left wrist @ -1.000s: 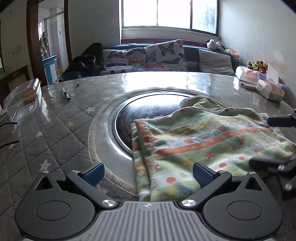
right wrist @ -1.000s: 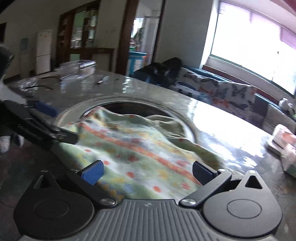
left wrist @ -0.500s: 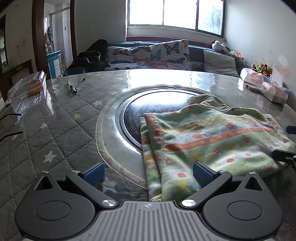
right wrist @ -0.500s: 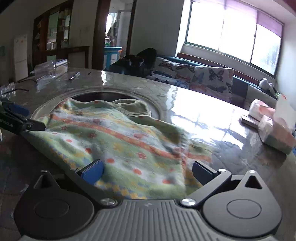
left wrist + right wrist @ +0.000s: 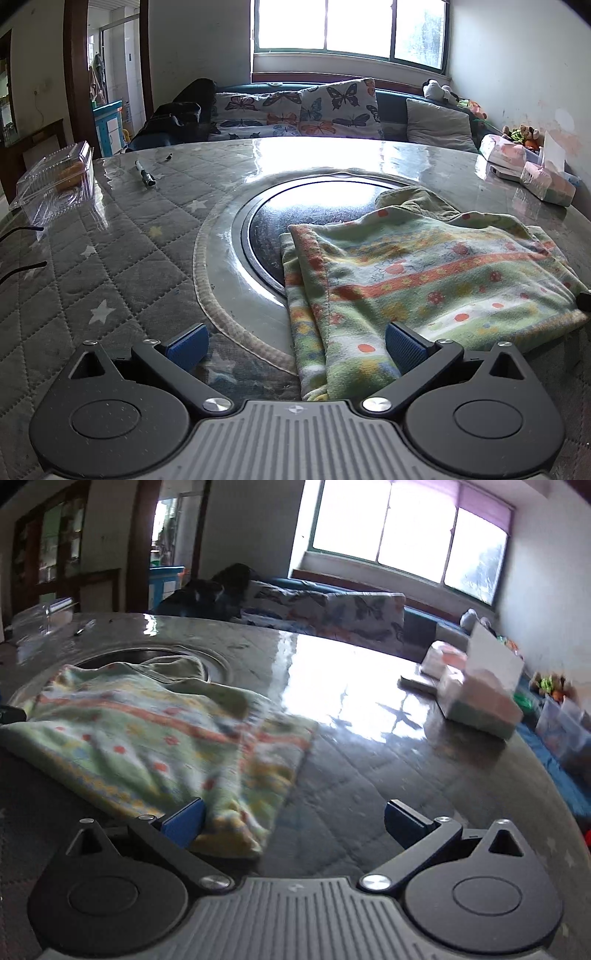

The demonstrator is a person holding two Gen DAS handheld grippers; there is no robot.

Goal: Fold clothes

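Where gripper gapes: garment ahead.

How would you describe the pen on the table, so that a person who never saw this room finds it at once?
Start at the big round table with the dark circular inset in its middle. Look to the far left part of the quilted star-patterned cover, just right of the clear plastic box. The pen lies there alone, thin and dark with a pale middle, far from the flowery folded garment.

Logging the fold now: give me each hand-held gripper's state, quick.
Left hand-held gripper: open, holding nothing.
Right hand-held gripper: open, holding nothing; cloth lies beside it.
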